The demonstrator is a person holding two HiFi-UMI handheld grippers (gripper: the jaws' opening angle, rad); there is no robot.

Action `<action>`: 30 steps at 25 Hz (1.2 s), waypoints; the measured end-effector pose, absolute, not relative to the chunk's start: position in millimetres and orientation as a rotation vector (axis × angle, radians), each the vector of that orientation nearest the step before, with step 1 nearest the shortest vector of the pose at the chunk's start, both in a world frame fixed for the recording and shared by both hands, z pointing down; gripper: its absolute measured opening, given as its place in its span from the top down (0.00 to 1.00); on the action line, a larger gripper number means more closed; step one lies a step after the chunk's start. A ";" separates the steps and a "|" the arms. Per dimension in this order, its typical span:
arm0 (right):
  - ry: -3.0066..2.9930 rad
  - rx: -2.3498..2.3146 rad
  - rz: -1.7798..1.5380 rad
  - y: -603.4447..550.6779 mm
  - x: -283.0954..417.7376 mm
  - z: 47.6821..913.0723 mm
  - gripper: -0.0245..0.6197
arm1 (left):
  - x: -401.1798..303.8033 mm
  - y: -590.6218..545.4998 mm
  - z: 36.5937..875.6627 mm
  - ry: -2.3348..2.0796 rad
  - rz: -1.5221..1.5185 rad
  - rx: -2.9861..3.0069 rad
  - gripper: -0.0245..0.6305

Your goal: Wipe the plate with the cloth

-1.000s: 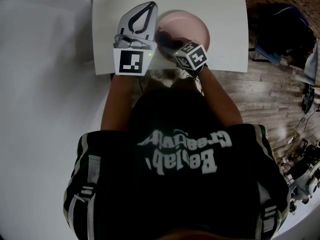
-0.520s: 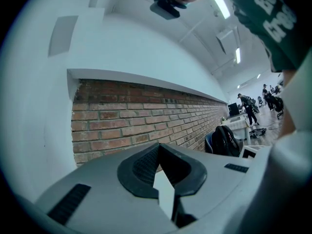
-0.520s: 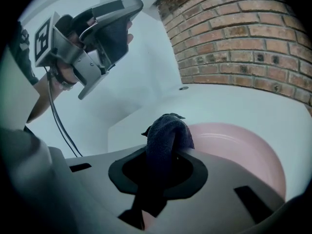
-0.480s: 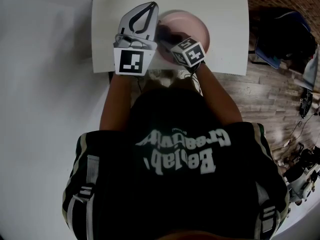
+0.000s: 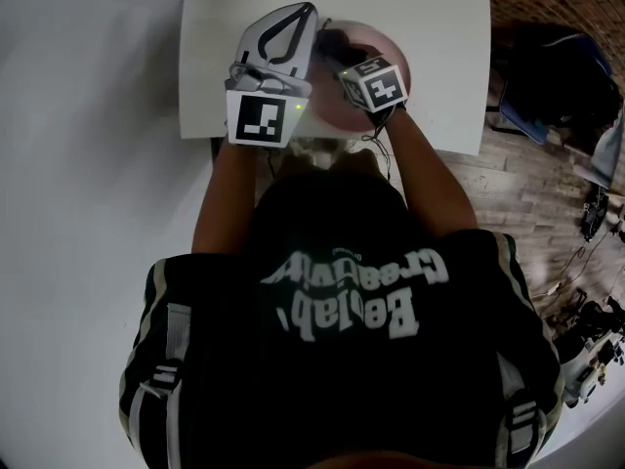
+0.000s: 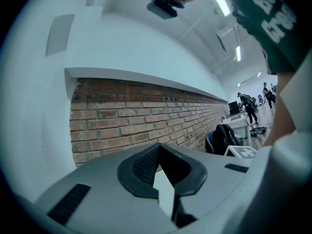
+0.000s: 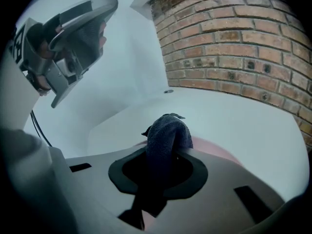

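a white table (image 5: 439, 86) near a brick wall (image 7: 234, 48).

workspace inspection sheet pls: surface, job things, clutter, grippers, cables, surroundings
surface: white table, bare around the plate
job's things: pink plate on the table; dark cloth bunched over the plate's rim
clutter: nothing seen
grippers: right gripper shut on the cloth; left gripper shut, nothing between its jaws, held beside the plate
cables: thin dark cable hangs at the table's near edge by the right wrist
surroundings: brick wall, wood floor, dark backpack
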State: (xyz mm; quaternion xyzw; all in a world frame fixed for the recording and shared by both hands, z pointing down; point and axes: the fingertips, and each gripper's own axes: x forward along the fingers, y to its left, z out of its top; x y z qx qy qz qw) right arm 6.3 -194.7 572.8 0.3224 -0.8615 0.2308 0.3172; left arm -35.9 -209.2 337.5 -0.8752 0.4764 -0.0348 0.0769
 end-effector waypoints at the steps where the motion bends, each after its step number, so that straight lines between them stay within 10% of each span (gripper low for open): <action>1: -2.254 0.859 0.608 -198.4 10.4 572.4 0.88 | -34.7 -210.7 336.7 1.426 -0.104 -2.624 0.96; 30: -2.102 1.060 0.717 -183.8 141.0 589.3 0.88 | 16.1 -225.9 335.4 1.286 -0.098 -2.695 0.96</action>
